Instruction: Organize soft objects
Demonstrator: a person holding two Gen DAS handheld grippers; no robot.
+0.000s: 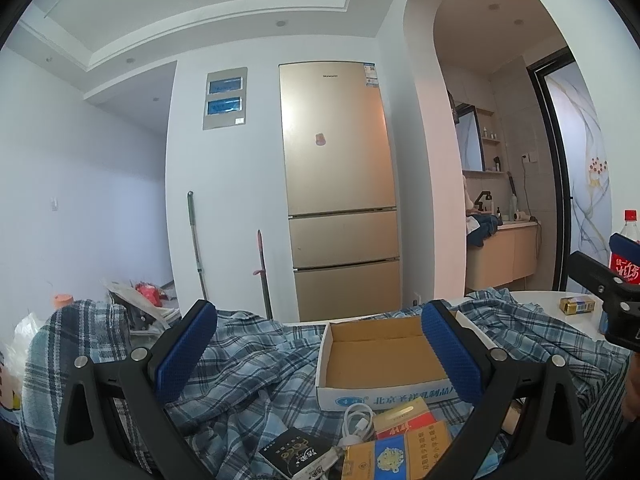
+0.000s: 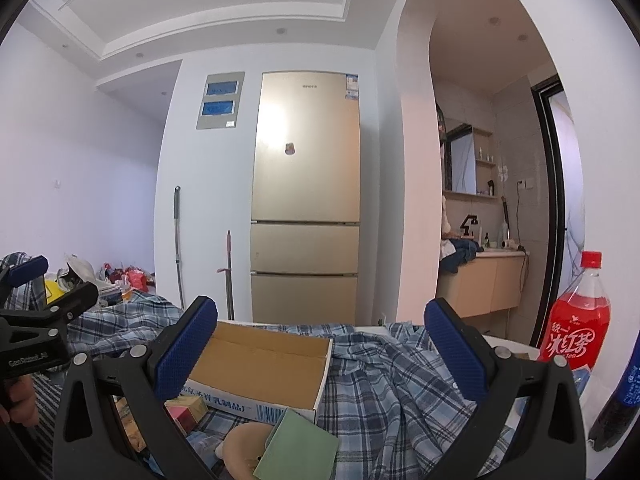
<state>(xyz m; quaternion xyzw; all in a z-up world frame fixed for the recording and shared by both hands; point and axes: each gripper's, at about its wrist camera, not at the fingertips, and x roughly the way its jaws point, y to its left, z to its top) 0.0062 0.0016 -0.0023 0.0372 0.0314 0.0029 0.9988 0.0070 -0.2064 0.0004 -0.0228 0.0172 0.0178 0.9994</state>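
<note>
A blue plaid shirt (image 1: 256,364) lies crumpled across the table, also in the right wrist view (image 2: 396,380). An open empty cardboard box (image 1: 380,352) sits on it, and shows in the right wrist view (image 2: 260,364). A green cloth (image 2: 300,444) and a beige soft thing (image 2: 240,446) lie in front of the box. My left gripper (image 1: 320,352) is open and empty above the shirt and box; it shows at the left of the right wrist view (image 2: 40,300). My right gripper (image 2: 320,352) is open and empty above the box and shirt; it shows at the right of the left wrist view (image 1: 608,292).
Small packets, a dark box (image 1: 296,456) and a white cable (image 1: 360,420) lie in front of the cardboard box. A red drink bottle (image 2: 576,320) and a dark bottle (image 2: 620,400) stand at the right. A gold fridge (image 1: 340,192) and two poles stand behind the table.
</note>
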